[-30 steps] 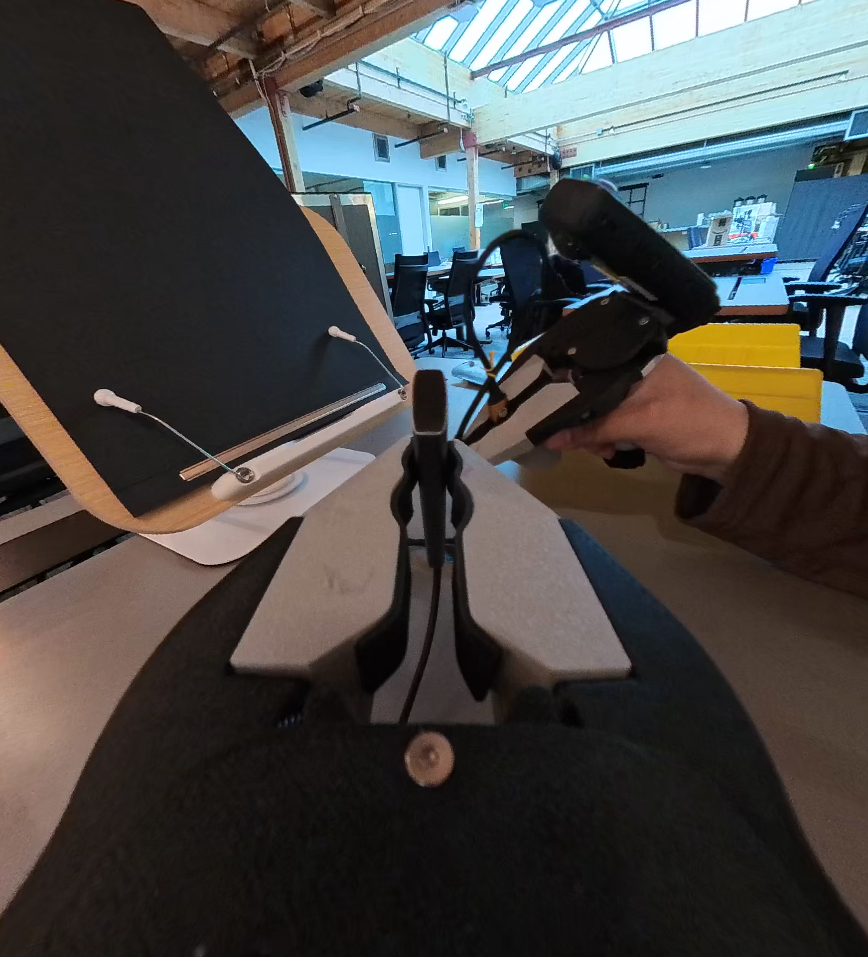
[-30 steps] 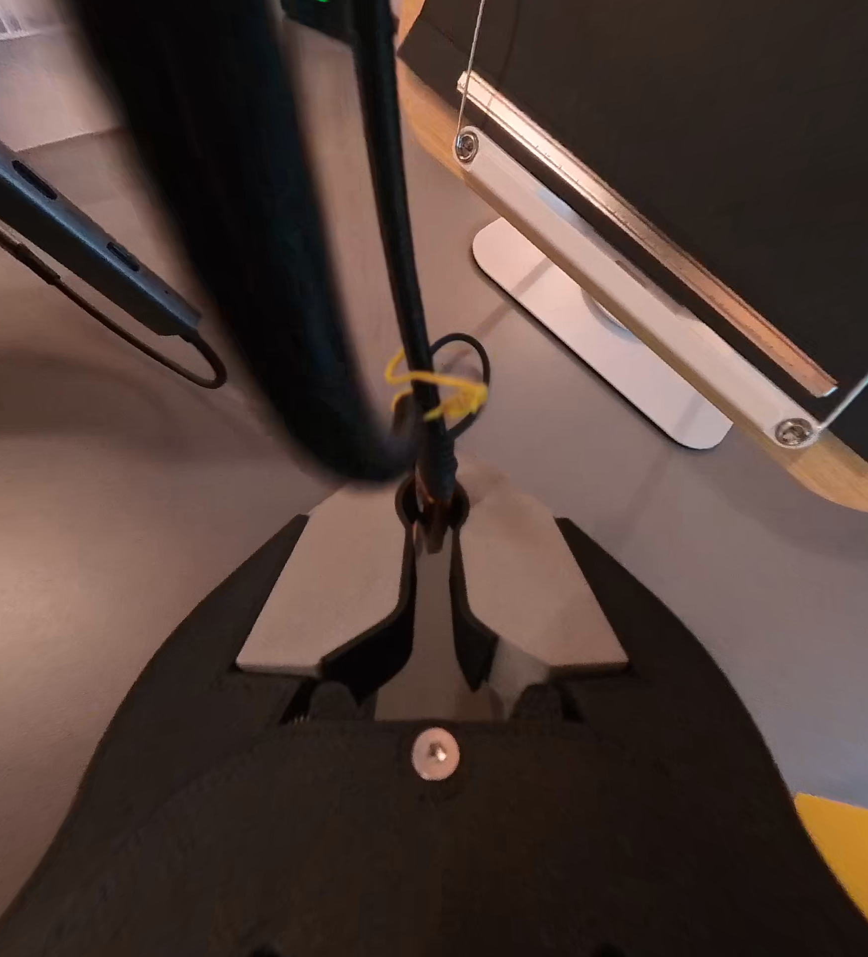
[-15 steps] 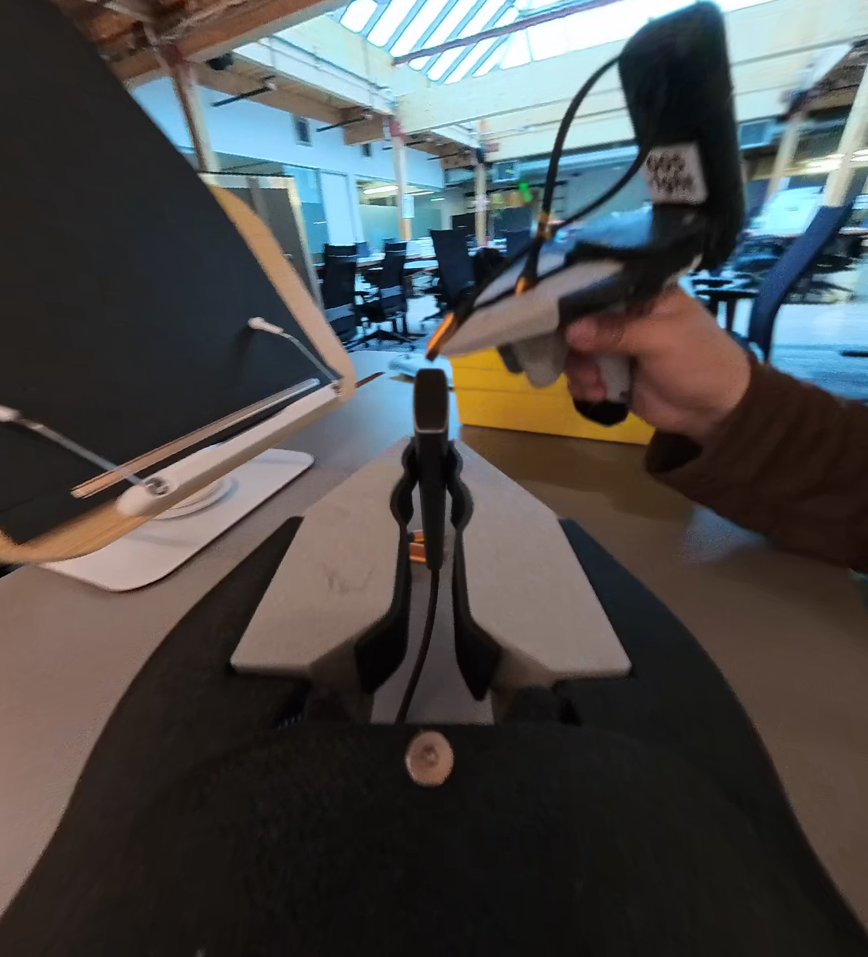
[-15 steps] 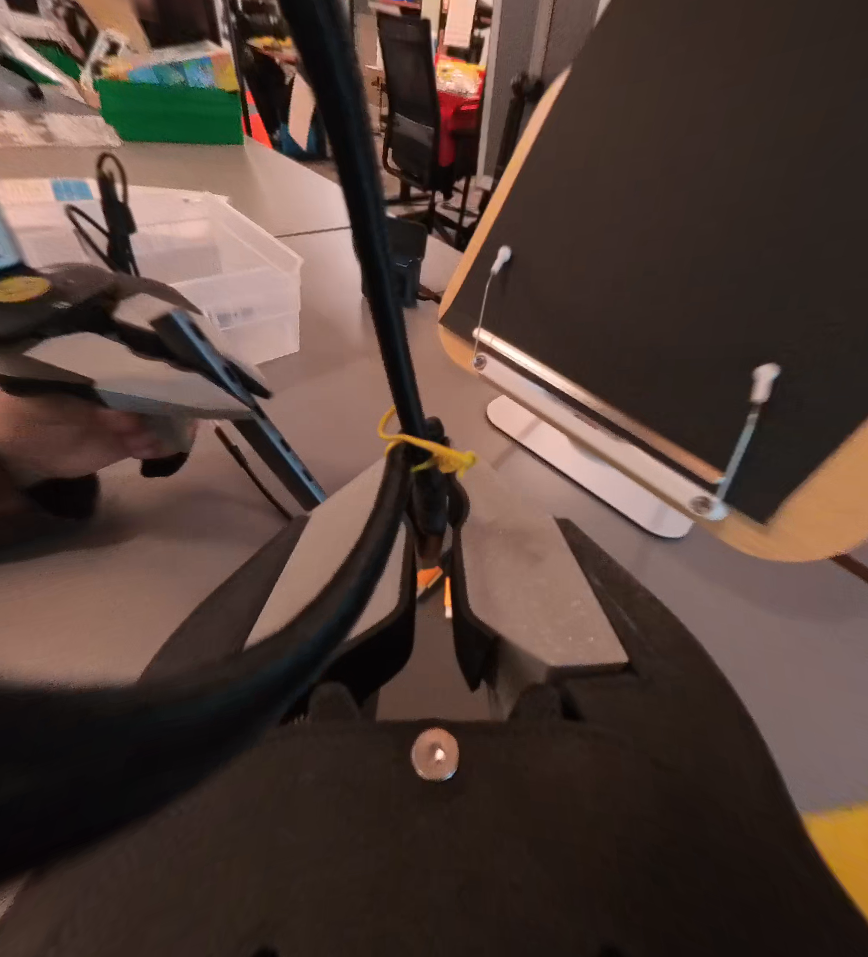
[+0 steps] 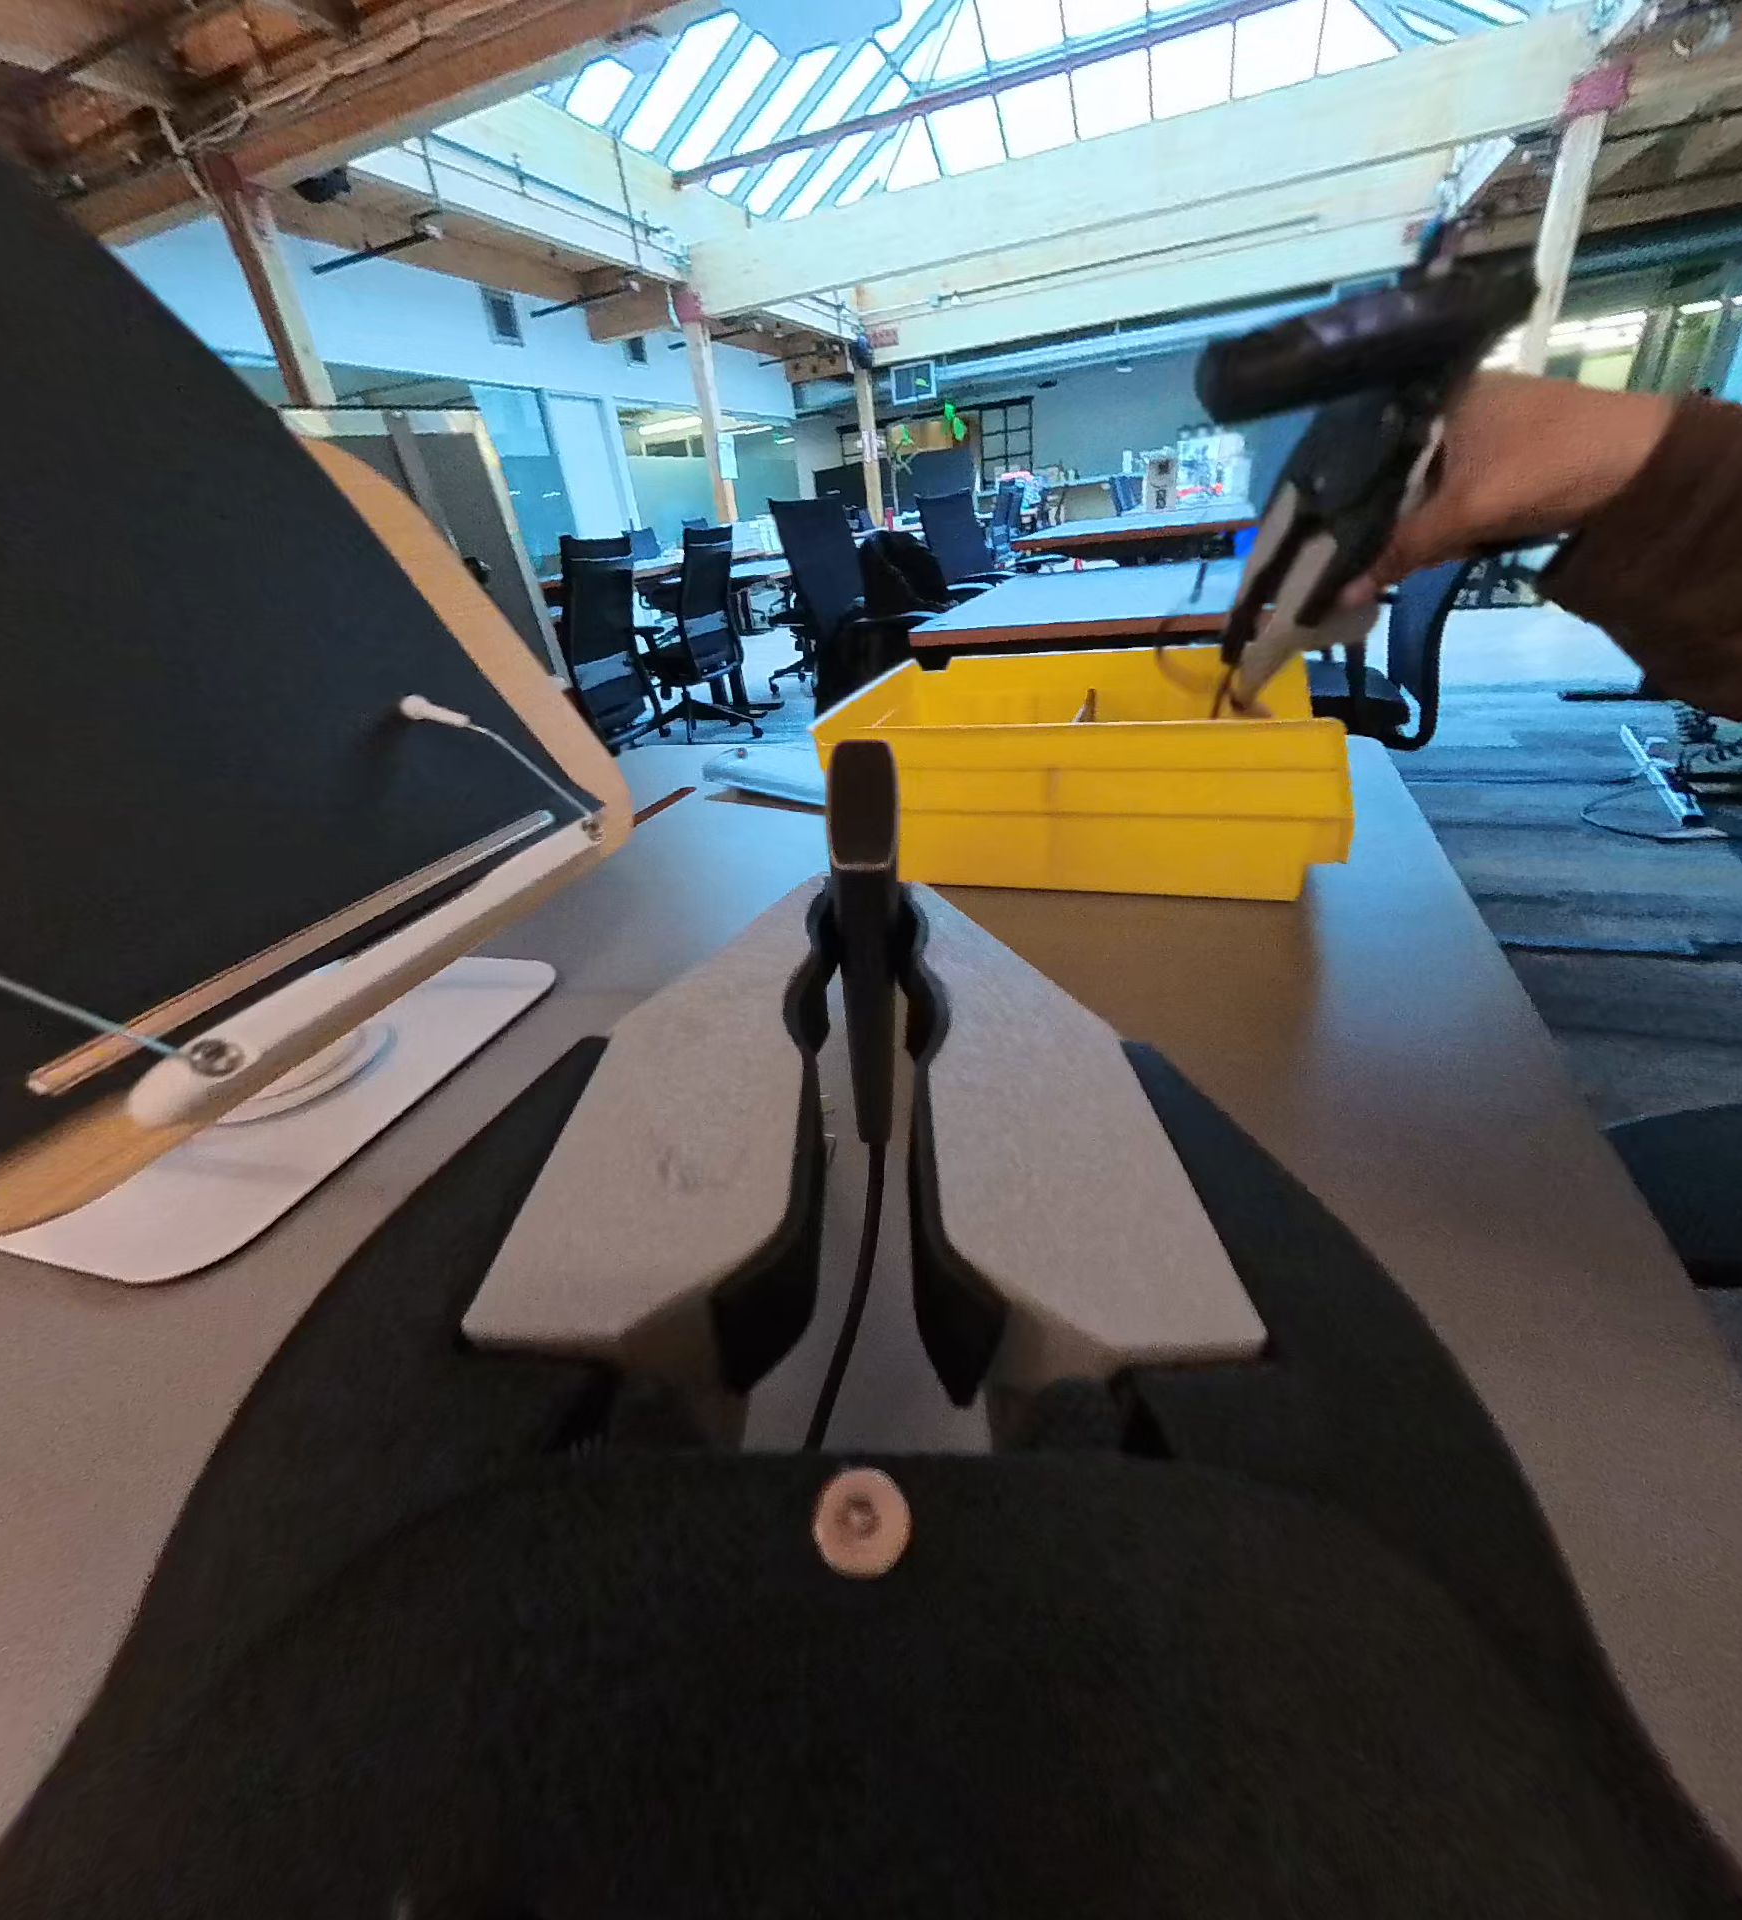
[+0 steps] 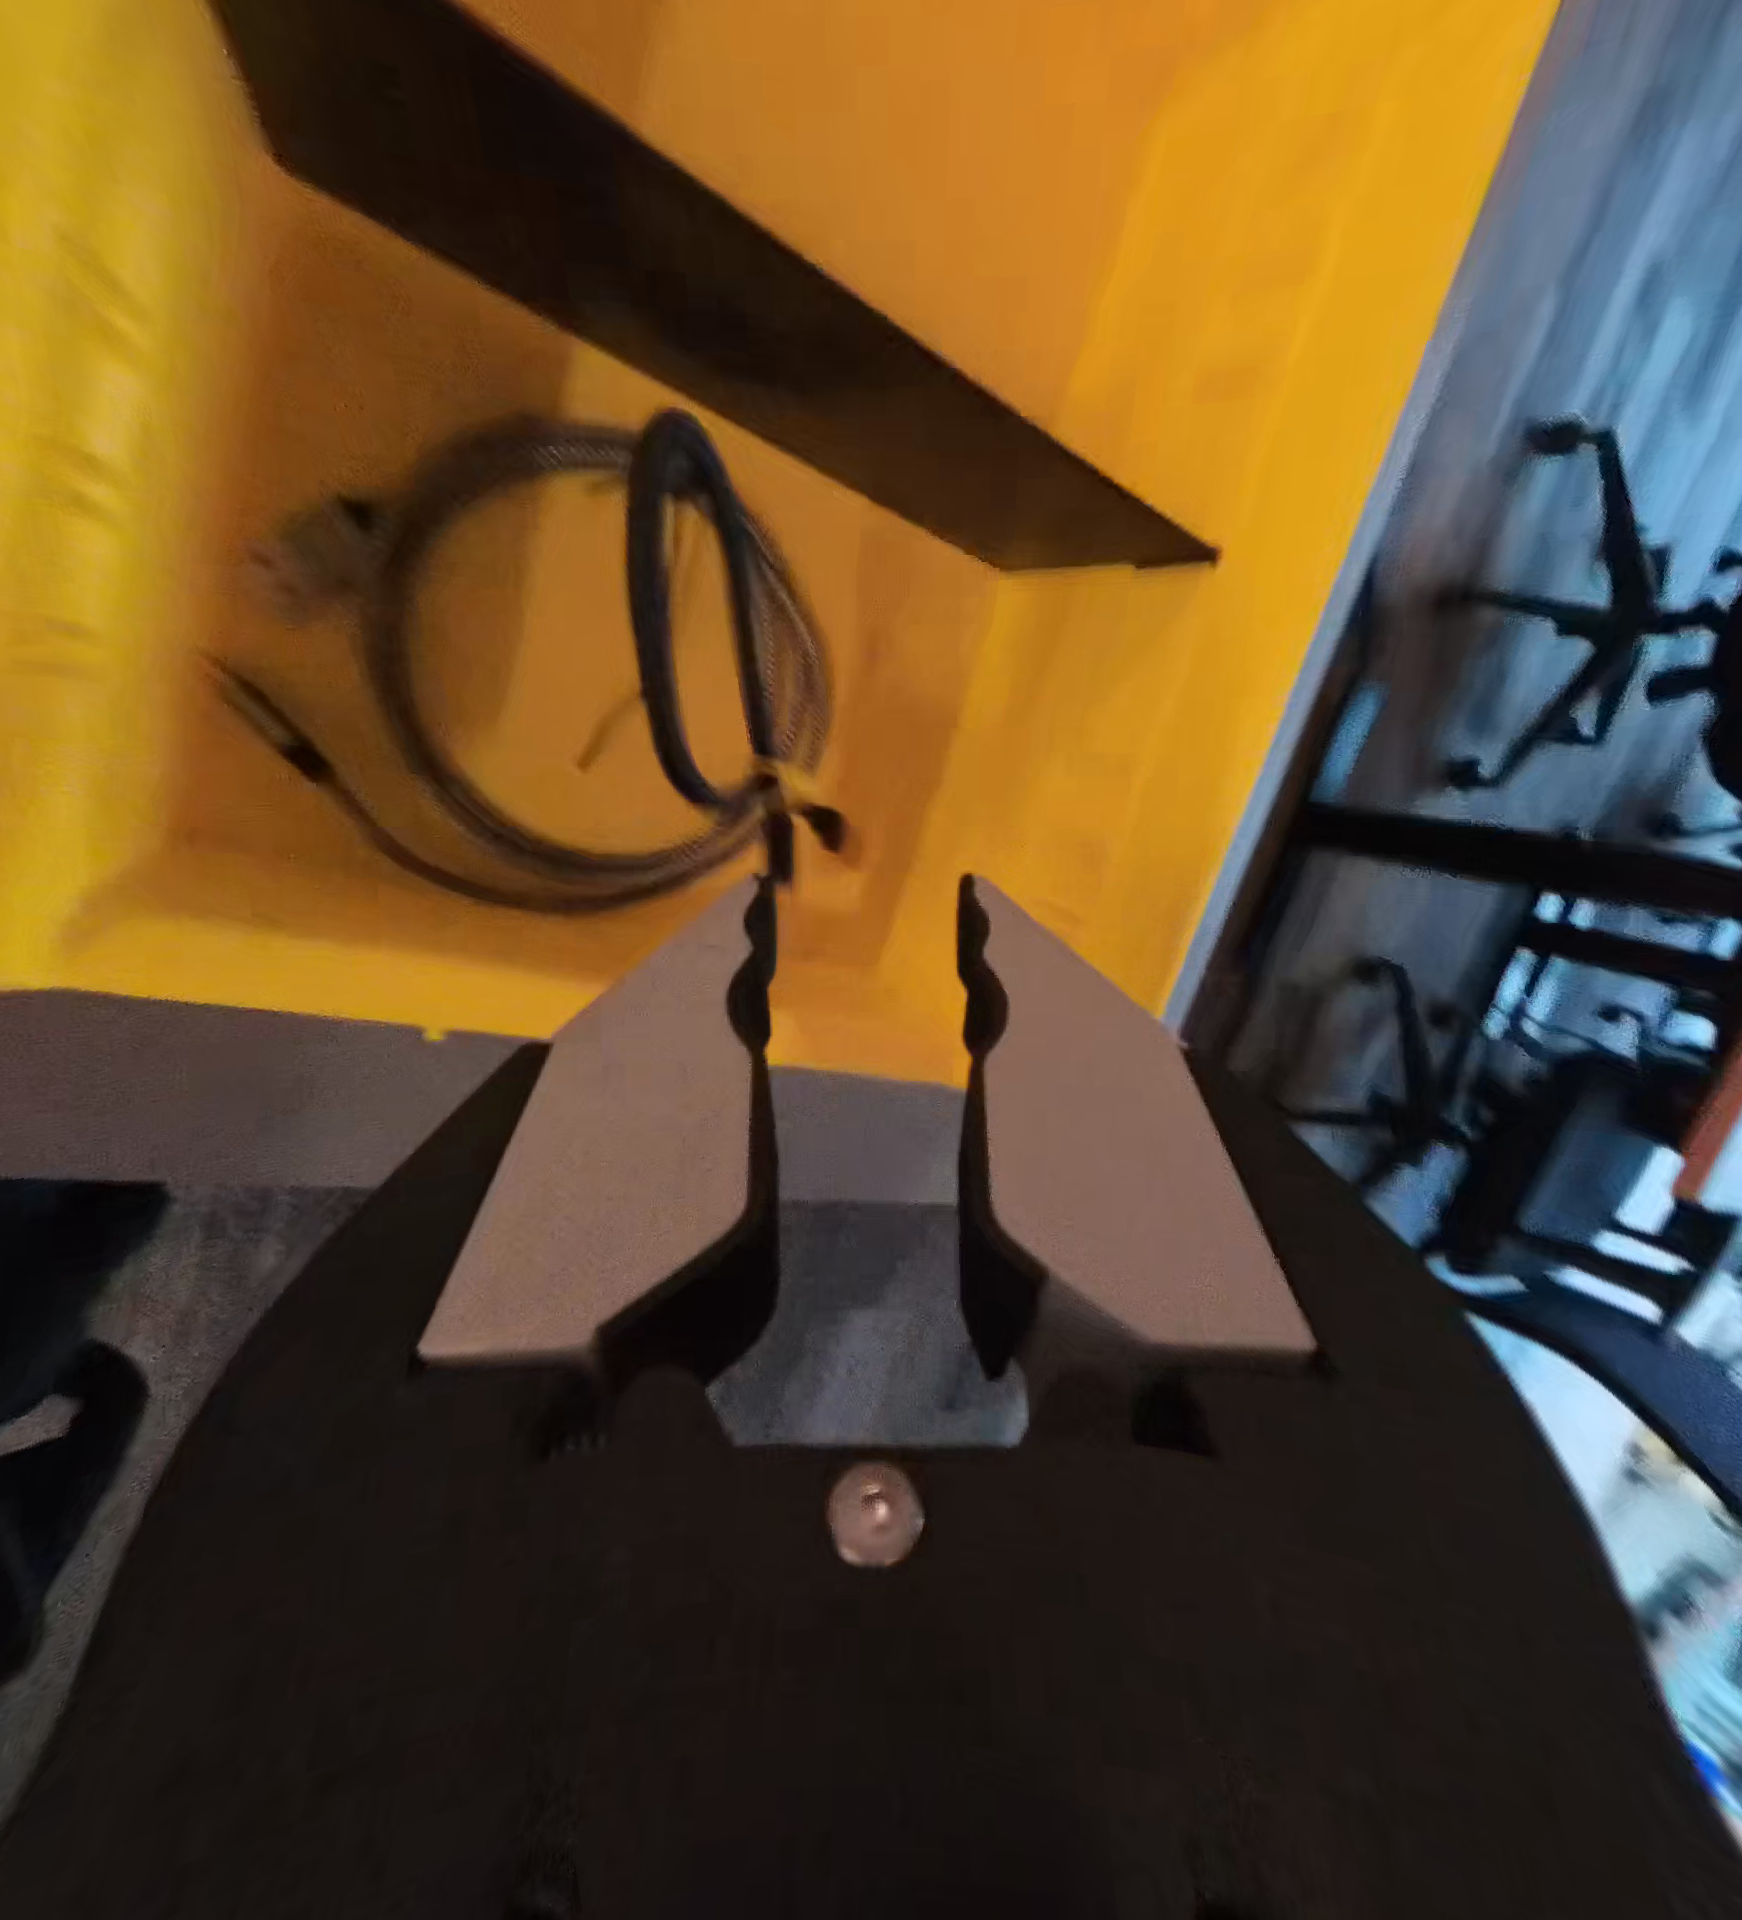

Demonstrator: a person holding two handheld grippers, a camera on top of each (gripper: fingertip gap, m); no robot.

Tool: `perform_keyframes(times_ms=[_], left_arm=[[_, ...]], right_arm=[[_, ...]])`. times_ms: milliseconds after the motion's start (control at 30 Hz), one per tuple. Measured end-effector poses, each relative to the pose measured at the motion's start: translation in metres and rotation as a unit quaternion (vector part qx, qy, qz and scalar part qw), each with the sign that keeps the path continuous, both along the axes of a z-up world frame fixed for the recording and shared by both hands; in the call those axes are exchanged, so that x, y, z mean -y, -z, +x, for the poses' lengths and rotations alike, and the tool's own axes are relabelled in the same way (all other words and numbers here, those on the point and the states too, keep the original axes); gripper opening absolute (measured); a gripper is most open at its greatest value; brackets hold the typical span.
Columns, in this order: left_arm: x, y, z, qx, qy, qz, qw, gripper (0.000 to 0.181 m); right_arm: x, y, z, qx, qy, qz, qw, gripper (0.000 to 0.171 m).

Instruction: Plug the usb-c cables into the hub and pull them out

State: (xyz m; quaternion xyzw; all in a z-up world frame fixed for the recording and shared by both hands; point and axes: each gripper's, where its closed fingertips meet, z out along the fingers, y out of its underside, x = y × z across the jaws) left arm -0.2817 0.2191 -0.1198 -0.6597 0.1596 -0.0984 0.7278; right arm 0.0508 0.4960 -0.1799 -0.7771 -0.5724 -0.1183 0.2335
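My left gripper (image 5: pixel 862 914) is shut on the dark grey hub (image 5: pixel 862 831), held edge-on above the table with its thin black lead trailing back between the fingers. My right gripper (image 6: pixel 862 894) is open over the yellow bin (image 6: pixel 1106 312); it also shows in the left wrist view (image 5: pixel 1251 681), tilted down into the bin (image 5: pixel 1106 810). The black usb-c cable (image 6: pixel 685 623), tied with a yellow twist tie, hangs loose just beyond the left fingertip (image 6: pixel 758 904) inside the bin. A coiled grey braided cable (image 6: pixel 493 831) lies on the bin floor.
A black divider (image 6: pixel 701 291) crosses the bin. A black tilted board (image 5: pixel 171 675) with a wooden edge stands on a white base (image 5: pixel 254 1164) at the left of the grey table (image 5: pixel 1314 1091). Office chairs and desks stand beyond the table's far edge. Across from one pair of fingers to the other is roughly 45 cm.
My right gripper has swung from beside the hub over to the yellow bin and opened, letting go of the black cable into the bin. My left gripper still holds the hub.
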Motion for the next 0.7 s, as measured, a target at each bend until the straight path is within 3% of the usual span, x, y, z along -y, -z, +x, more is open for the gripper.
perform_keyframes(times_ms=[33,200,267,333,400,467,600,700], left_arm=[[0.0,0.0,-0.004,0.007,-0.006,-0.001,1.0,0.007],[0.0,-0.001,-0.018,0.028,-0.025,-0.002,0.999,0.007],[0.001,-0.003,-0.021,0.027,-0.033,0.003,0.999,0.007],[0.002,-0.005,-0.025,0.029,-0.038,0.008,0.999,0.007],[0.003,-0.006,-0.028,0.032,-0.041,0.011,0.999,0.007],[0.004,-0.005,-0.031,0.034,-0.045,0.01,0.998,0.007],[0.004,-0.005,-0.033,0.034,-0.047,0.01,0.998,0.007],[0.005,-0.006,-0.034,0.036,-0.047,0.011,0.998,0.007]], right_arm=[[-0.003,0.002,0.006,0.016,0.008,0.01,1.0,0.036],[0.011,-0.034,-0.043,-0.072,-0.017,0.031,0.997,0.042],[0.054,-0.047,-0.106,-0.177,-0.093,-0.029,0.979,0.043],[0.119,-0.052,-0.176,-0.268,-0.195,-0.115,0.936,0.048],[0.166,-0.036,-0.232,-0.285,-0.248,-0.167,0.911,0.049],[0.181,-0.005,-0.28,-0.262,-0.259,-0.157,0.916,0.054],[0.174,0.05,-0.359,-0.241,-0.224,-0.148,0.933,0.066],[0.162,0.091,-0.379,-0.181,-0.193,-0.161,0.951,0.071]])
